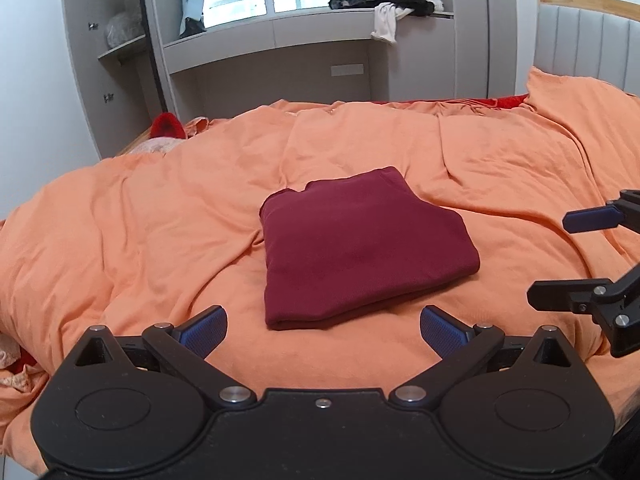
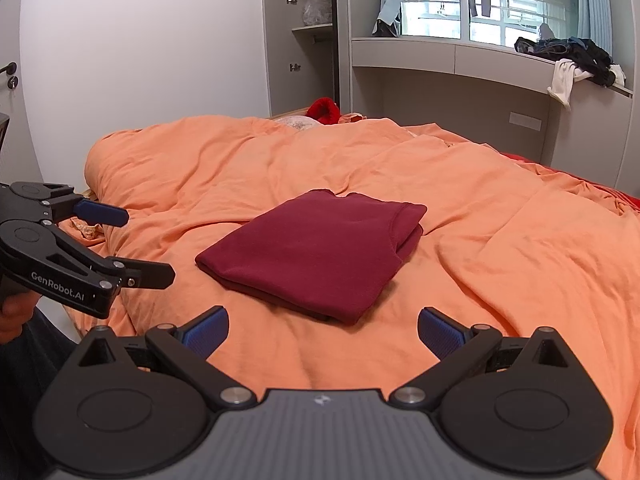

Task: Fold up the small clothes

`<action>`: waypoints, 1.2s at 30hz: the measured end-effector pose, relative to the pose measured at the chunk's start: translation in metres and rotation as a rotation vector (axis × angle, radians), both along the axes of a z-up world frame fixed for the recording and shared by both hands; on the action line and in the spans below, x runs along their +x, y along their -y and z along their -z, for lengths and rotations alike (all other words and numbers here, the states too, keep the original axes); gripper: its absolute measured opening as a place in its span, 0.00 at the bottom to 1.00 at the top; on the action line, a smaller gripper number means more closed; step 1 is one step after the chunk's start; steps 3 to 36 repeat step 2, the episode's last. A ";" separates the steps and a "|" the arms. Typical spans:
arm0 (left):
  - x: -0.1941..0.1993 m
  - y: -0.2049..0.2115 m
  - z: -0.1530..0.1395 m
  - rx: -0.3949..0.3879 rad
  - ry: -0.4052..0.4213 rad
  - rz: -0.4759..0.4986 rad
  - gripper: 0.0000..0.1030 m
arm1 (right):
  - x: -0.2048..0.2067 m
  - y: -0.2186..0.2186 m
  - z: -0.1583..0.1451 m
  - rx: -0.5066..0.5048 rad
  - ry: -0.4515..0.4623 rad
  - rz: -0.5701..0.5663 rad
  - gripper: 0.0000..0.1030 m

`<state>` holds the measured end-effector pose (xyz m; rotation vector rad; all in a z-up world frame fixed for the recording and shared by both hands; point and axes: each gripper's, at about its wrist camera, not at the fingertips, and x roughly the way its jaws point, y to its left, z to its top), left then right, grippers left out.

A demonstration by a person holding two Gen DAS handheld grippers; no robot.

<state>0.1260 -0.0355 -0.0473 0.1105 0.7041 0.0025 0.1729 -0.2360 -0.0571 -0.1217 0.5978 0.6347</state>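
The left claw [image 1: 323,330], a black two-finger unit with blue ribbed pads, hangs over the near edge of the bed with its jaws spread wide and nothing between them; in the right wrist view it appears at the left side [image 2: 148,242], held by a hand [image 2: 14,312]. The folded dark red knit garment [image 1: 360,244] lies flat as a compact rectangle on the orange quilted duvet [image 1: 140,220], about the middle of the bed and just beyond both claws, touching neither. The right claw [image 2: 322,330], of the same black build with blue pads, is likewise opened wide and empty, above the near edge of the bed. A grey padded headboard [image 1: 580,48] stands at the bed's right end.
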 end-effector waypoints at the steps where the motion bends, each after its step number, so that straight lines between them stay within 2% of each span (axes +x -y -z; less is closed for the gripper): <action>1: 0.001 -0.001 0.000 -0.008 -0.008 -0.003 1.00 | 0.000 0.000 0.000 0.000 0.001 0.000 1.00; 36: 0.002 -0.002 0.001 -0.017 -0.017 -0.005 1.00 | 0.000 0.000 0.000 0.000 0.001 -0.001 1.00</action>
